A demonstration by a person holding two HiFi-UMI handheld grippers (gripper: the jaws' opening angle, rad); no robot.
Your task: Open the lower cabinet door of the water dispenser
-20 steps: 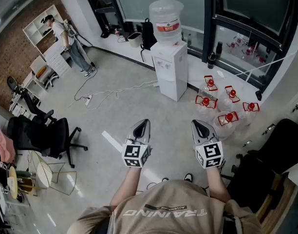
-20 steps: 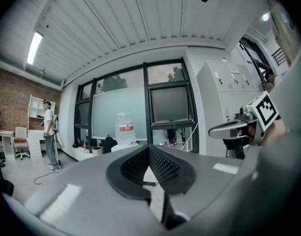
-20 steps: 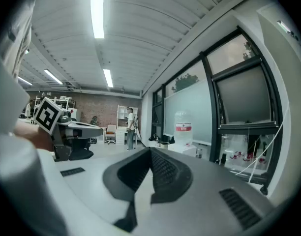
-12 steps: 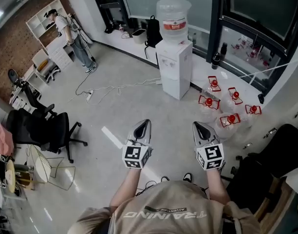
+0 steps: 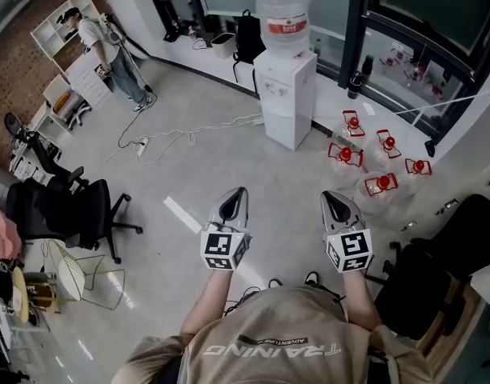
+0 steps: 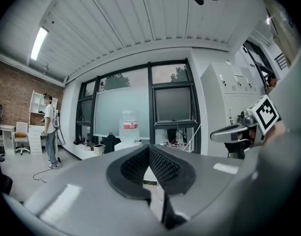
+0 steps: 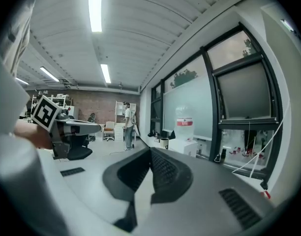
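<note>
The white water dispenser (image 5: 285, 86) stands by the window wall with a clear bottle (image 5: 287, 13) on top. Its lower cabinet door (image 5: 280, 128) looks closed. Both grippers are held out side by side above the floor, well short of it. My left gripper (image 5: 235, 192) is shut with nothing in it, and so is my right gripper (image 5: 331, 196). In the left gripper view the dispenser (image 6: 129, 140) shows far off, just left of the closed tips (image 6: 149, 149). In the right gripper view the dispenser (image 7: 186, 145) lies right of the tips (image 7: 150, 150).
Several spare bottles with red caps (image 5: 375, 160) lie on the floor right of the dispenser. A cable with a power strip (image 5: 181, 141) runs across the floor to its left. A black office chair (image 5: 73, 214) stands left, and a person (image 5: 109, 48) works at shelves far left.
The head view has shifted a little, so the dispenser sits slightly higher and the grippers slightly lower in the picture. Both grippers stay shut and side by side.
</note>
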